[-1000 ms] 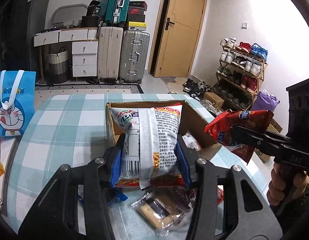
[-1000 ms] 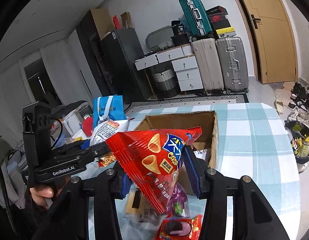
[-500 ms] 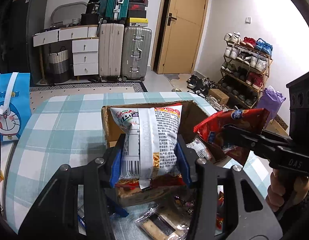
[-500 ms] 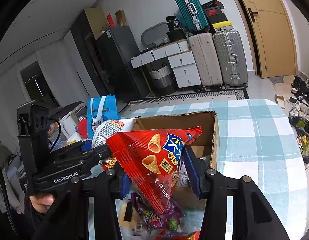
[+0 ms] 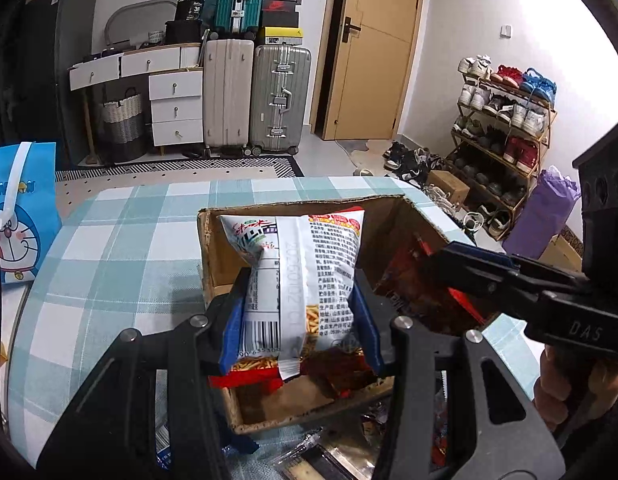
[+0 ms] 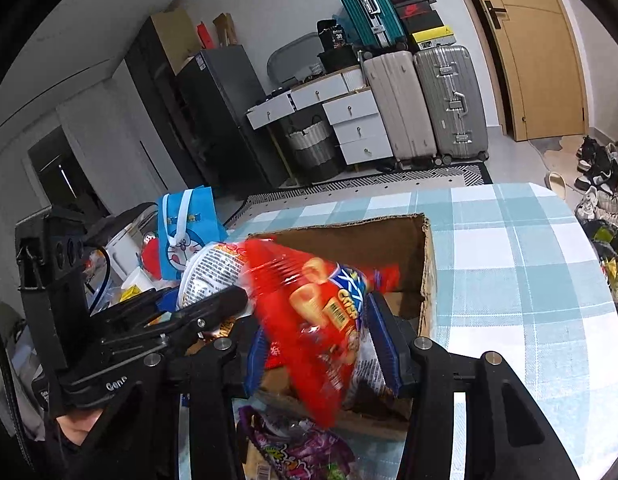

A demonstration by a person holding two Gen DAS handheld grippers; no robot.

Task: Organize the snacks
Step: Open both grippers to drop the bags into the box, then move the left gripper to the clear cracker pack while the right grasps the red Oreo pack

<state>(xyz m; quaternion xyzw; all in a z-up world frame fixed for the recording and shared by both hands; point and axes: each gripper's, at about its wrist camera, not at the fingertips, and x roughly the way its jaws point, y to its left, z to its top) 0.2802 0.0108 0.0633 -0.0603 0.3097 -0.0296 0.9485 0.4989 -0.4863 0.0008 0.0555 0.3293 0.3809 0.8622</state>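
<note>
Cardboard is your target: the box sits mid-frame on the checked table, open at the top. Your left gripper is clenched on the white bag, which hangs over the box's near half, its lower edge close to the snacks already inside. Your right gripper grasps the red bag, blurred, just above the box's near wall at lower centre of its view. Lower both bags until they rest on the contents before you let go, so neither tips over the wall. Keep the two grippers apart; they look close. Loose packets lie at the bottom edge, outside the box.
</note>
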